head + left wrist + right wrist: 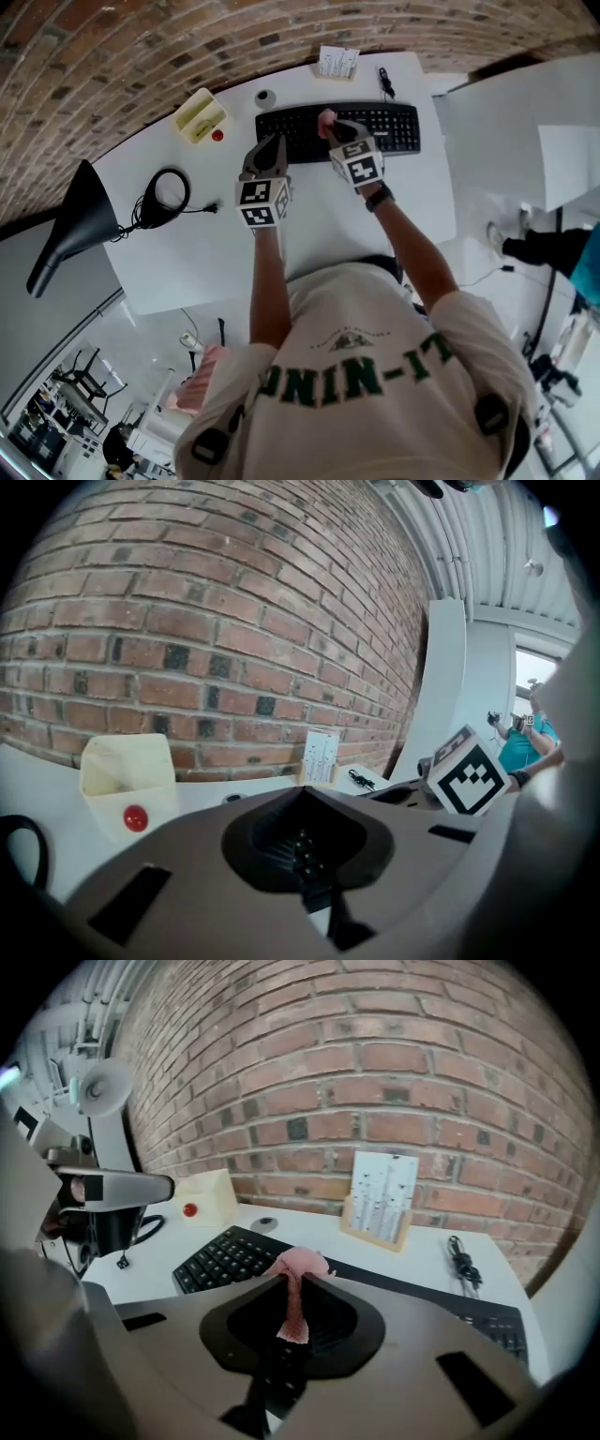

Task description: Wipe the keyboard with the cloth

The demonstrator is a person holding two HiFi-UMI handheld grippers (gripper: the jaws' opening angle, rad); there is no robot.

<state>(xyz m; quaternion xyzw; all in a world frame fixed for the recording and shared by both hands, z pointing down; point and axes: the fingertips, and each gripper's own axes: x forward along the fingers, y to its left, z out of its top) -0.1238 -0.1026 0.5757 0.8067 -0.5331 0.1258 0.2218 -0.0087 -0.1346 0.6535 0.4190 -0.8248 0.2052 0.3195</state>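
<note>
White bench (206,253) carrying a black keyboard (394,127), whose long axis runs crosswise to both sets of jaws. Right gripper (330,127): jaws clamped on a pink cloth (298,1269), its bunched end protruding past the tips, poised directly over the middle keys; keys extend to either side of the jaws. Left gripper (272,141): jaws pressed together, nothing between them, beside the keyboard's left end. The right gripper is thus placed for sideways strokes along the rows.
</note>
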